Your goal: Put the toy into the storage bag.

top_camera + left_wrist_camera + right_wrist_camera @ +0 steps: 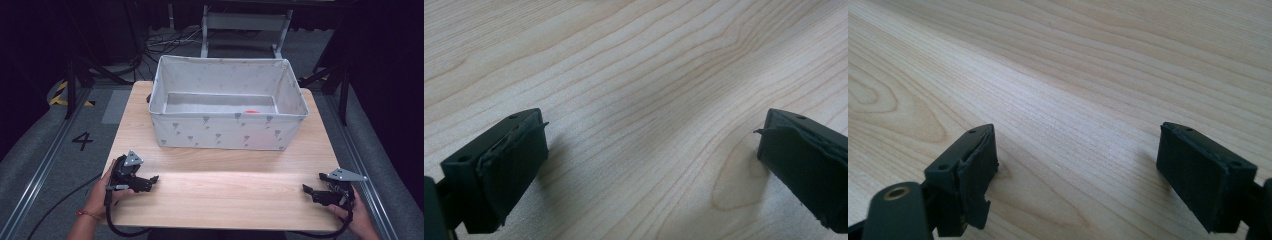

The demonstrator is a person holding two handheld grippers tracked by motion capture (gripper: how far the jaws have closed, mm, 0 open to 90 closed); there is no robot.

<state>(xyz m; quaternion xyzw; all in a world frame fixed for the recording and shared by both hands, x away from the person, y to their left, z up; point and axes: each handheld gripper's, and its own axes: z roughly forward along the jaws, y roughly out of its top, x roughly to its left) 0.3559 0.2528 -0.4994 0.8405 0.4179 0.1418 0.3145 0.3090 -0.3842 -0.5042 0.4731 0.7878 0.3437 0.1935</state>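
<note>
A grey fabric box (220,131) with a small leaf print stands at the back middle of the wooden table (225,192). Something small and orange-red (252,111) lies on its floor at the right. My left gripper (154,180) rests low at the table's front left and points right. Its jaws stand wide apart with bare wood between them (651,142). My right gripper (306,189) sits at the front right and points left. It is open too, with nothing between its jaws (1078,155).
Dark floor with cables surrounds the table. A metal frame (245,25) stands behind the box. A floor mark "4" (82,140) lies to the left. The strip of table between both grippers and in front of the box holds bare wood.
</note>
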